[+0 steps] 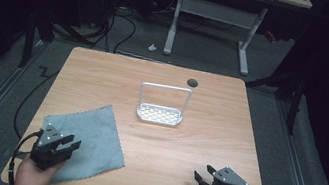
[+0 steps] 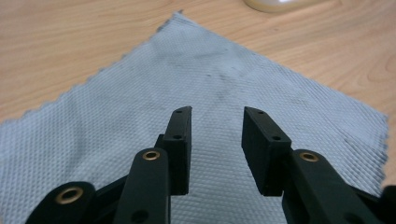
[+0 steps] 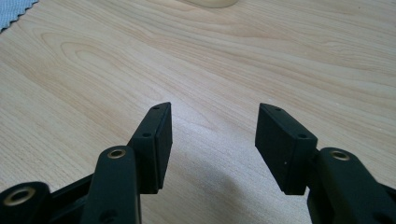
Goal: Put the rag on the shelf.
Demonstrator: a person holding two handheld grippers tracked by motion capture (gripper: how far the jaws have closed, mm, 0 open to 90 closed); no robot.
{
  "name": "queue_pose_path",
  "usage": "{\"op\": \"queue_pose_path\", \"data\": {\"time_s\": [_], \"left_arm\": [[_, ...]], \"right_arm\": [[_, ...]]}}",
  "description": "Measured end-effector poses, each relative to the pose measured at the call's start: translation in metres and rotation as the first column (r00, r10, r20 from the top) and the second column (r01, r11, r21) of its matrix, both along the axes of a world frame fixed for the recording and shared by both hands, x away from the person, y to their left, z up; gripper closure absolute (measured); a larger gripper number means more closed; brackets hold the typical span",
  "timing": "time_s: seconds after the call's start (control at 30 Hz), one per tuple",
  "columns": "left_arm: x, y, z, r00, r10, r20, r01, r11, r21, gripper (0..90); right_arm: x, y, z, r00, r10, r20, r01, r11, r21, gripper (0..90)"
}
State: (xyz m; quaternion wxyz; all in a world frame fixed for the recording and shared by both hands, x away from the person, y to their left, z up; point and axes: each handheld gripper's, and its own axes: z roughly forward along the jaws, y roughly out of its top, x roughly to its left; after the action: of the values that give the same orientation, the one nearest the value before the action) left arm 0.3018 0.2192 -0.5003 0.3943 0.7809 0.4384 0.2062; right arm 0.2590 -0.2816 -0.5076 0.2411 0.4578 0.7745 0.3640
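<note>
A grey-blue cloth (image 1: 86,140) lies flat on the wooden table (image 1: 205,140) at the front left. My left gripper (image 1: 71,145) rests over the cloth's near left corner, jaws apart with nothing between them. In the left gripper view the cloth (image 2: 196,88) spreads out under and ahead of the open left gripper (image 2: 217,116). My right gripper (image 1: 203,173) sits at the front right on bare wood, open and empty. The right gripper view shows the right gripper (image 3: 214,114) with its jaws wide over the tabletop. A white perforated rack with a tall wire handle (image 1: 161,113) stands near the table's middle.
A dark round grommet hole (image 1: 192,82) sits near the table's far edge. Beyond the table stands a white desk frame (image 1: 215,20), with cables (image 1: 112,28) on the dark floor. The cloth's corner (image 3: 14,11) shows at the top left of the right gripper view.
</note>
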Motion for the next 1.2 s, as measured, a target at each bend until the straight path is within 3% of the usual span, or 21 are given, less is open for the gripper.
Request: {"op": "queue_pose_path", "data": {"time_s": [0.17,0.23,0.4,0.47,0.53,0.57,0.6,0.73,0.8,0.93,1.03,1.17,1.2], "left_arm": [[0.004,0.004,-0.003,0.9999,0.001,-0.017,-0.001,1.0000,-0.008,62.4],[0.005,0.008,-0.004,0.9997,0.009,-0.024,-0.010,0.9992,-0.038,62.5],[0.007,0.010,-0.005,0.9996,0.008,-0.027,-0.009,0.9992,-0.039,62.5],[0.009,0.008,-0.006,0.9991,-0.004,-0.043,0.003,0.9997,-0.025,64.1],[0.010,0.005,-0.009,0.9975,-0.019,-0.068,0.017,0.9994,-0.029,72.1],[0.011,0.001,-0.012,0.9946,-0.026,-0.101,0.024,0.9995,-0.023,76.9],[0.011,0.001,-0.012,0.9946,-0.026,-0.101,0.024,0.9995,-0.023,80.2],[0.013,-0.014,-0.021,0.9900,-0.023,-0.139,0.030,0.9984,0.049,88.9],[0.013,-0.016,-0.024,0.9882,-0.031,-0.150,0.040,0.9976,0.057,89.2],[0.010,-0.023,-0.028,0.9907,-0.078,-0.112,0.083,0.9954,0.047,89.5],[0.008,-0.028,-0.028,0.9898,-0.089,-0.112,0.094,0.9947,0.042,89.7],[0.004,-0.043,-0.029,0.9832,-0.152,-0.101,0.156,0.9870,0.038,89.7],[0.001,-0.052,-0.029,0.9771,-0.189,-0.099,0.193,0.9806,0.036,89.7]], "right_arm": [[0.002,-0.001,0.000,0.9999,-0.010,-0.006,0.011,0.9998,0.015,47.9],[0.001,-0.001,0.000,0.9999,-0.008,0.008,0.008,0.9999,0.011,47.9],[0.002,-0.001,0.000,0.9998,-0.017,0.004,0.017,0.9998,0.011,47.9],[0.002,-0.001,0.000,0.9999,-0.014,0.006,0.014,0.9998,0.011,47.9],[0.001,-0.001,0.000,0.9999,-0.003,0.015,0.003,1.0000,0.004,47.9],[0.000,-0.001,0.000,0.9999,-0.004,0.012,0.004,1.0000,0.008,48.0],[0.000,-0.001,0.000,0.9999,-0.004,0.012,0.004,1.0000,0.008,48.0],[0.000,-0.005,0.000,0.9999,0.000,0.012,0.000,0.9999,0.011,48.1],[0.000,-0.005,0.000,0.9999,0.002,0.013,-0.002,0.9999,0.010,48.1],[0.001,-0.006,0.001,0.9999,0.011,0.012,-0.011,0.9998,0.017,48.4],[0.001,-0.006,0.000,0.9997,0.020,0.013,-0.020,0.9996,0.017,48.6],[0.001,-0.004,0.000,0.9997,0.025,0.005,-0.025,0.9994,0.024,50.0],[0.001,-0.003,0.000,0.9996,0.028,0.006,-0.028,0.9993,0.027,50.5]]}}
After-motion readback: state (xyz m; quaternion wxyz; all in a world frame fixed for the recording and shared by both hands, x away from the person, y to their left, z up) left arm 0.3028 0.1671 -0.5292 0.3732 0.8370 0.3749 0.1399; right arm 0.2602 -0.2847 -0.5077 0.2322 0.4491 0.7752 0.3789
